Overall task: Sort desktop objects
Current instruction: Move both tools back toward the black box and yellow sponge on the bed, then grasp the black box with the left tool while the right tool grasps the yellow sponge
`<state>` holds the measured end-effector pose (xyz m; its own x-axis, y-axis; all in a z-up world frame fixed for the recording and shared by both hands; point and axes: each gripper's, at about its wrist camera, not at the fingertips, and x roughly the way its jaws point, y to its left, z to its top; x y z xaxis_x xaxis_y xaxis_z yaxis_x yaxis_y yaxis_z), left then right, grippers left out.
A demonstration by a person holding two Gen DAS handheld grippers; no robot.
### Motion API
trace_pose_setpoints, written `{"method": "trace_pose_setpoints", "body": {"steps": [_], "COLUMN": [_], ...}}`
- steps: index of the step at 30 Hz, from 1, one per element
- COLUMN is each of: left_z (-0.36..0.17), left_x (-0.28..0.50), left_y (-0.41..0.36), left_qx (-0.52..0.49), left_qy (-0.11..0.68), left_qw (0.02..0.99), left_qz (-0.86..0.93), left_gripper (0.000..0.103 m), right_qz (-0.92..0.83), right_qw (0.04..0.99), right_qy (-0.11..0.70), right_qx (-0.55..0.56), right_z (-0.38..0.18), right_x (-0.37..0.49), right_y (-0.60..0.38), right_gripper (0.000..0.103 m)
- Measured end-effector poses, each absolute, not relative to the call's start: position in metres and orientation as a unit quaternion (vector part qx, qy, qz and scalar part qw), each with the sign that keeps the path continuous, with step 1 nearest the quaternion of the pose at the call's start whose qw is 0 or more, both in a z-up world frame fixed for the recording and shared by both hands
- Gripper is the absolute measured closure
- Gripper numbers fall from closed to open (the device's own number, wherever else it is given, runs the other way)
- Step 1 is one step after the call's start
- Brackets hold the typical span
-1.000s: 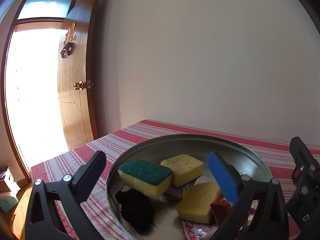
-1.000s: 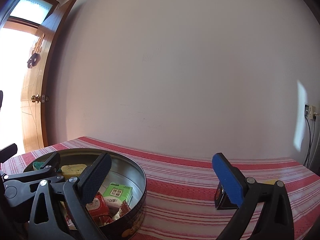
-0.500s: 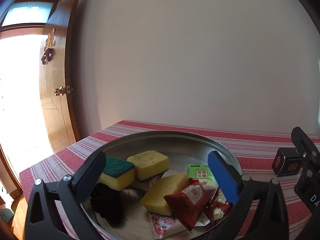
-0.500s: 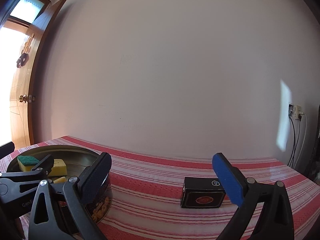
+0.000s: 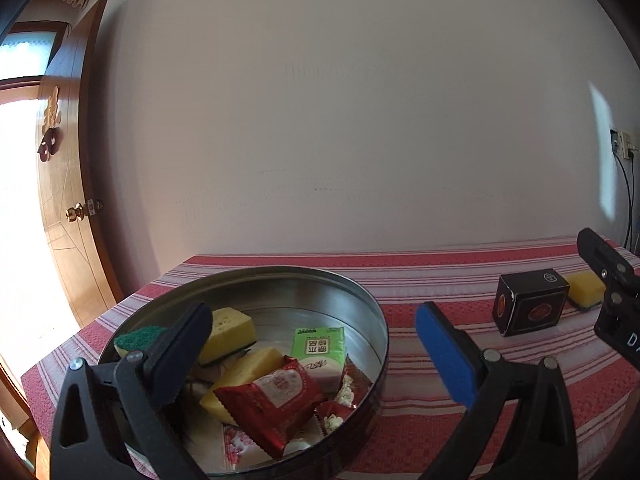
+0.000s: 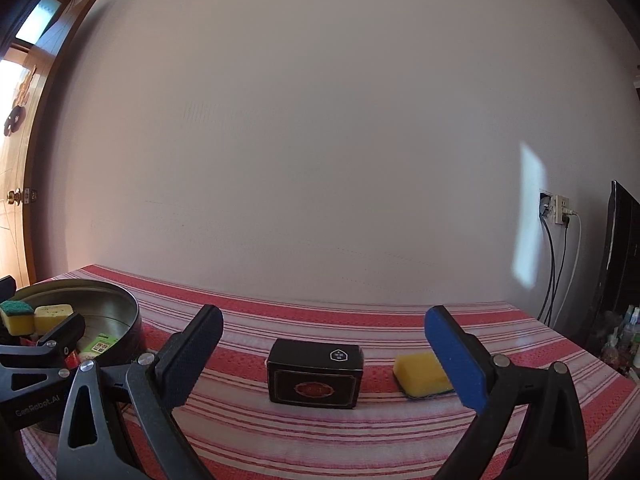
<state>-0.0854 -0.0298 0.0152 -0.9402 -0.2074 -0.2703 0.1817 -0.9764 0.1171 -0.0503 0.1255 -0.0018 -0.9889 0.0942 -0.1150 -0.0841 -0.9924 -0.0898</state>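
Right wrist view: right gripper fingers spread, empty, facing black box on tabletop; "GenRobot.AI" printed on left gripper, also released, over round tin.

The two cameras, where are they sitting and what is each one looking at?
Left wrist view: sits on the left gripper, looking along its open fingers into the round metal tin of sponges and snack packets; the right gripper's tip shows at the right edge.
Right wrist view: sits on the right gripper, facing the black box and yellow sponge on the striped tablecloth; the left gripper shows at the left.
Both see the tin, box, sponge and wall.
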Motion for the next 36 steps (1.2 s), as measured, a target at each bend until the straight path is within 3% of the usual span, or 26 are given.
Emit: {"method": "trace_pose_setpoints", "body": {"steps": [13, 27, 31, 36], "left_z": [0.01, -0.006, -0.008, -0.008], "left_x": [-0.102, -0.147, -0.15, -0.151], "left_y": [0.041, 0.096, 0.106, 0.103], "left_qx": [0.178, 0.27, 0.281, 0.291], "left_qy": [-0.087, -0.081, -0.091, -0.083], "left_qw": [0.006, -0.067, -0.077, -0.08], "left_qz": [-0.98, -0.957, -0.952, -0.95], "left_gripper": [0.0, 0.0, 0.0, 0.0], "right_qz": [0.983, 0.931, 0.93, 0.921], "right_qw": [0.132, 0.082, 0.061, 0.074], "right_qy": [-0.002, 0.176, 0.15, 0.042], "right_qx": [-0.126, -0.308, -0.328, -0.38], "right_z": [-0.009, -0.053, -0.053, -0.06], "right_x": [-0.073, -0.145, -0.166, -0.203], "right_y": [0.211, 0.312, 0.304, 0.282], "right_gripper": [0.001, 0.001, 0.001, 0.001]}}
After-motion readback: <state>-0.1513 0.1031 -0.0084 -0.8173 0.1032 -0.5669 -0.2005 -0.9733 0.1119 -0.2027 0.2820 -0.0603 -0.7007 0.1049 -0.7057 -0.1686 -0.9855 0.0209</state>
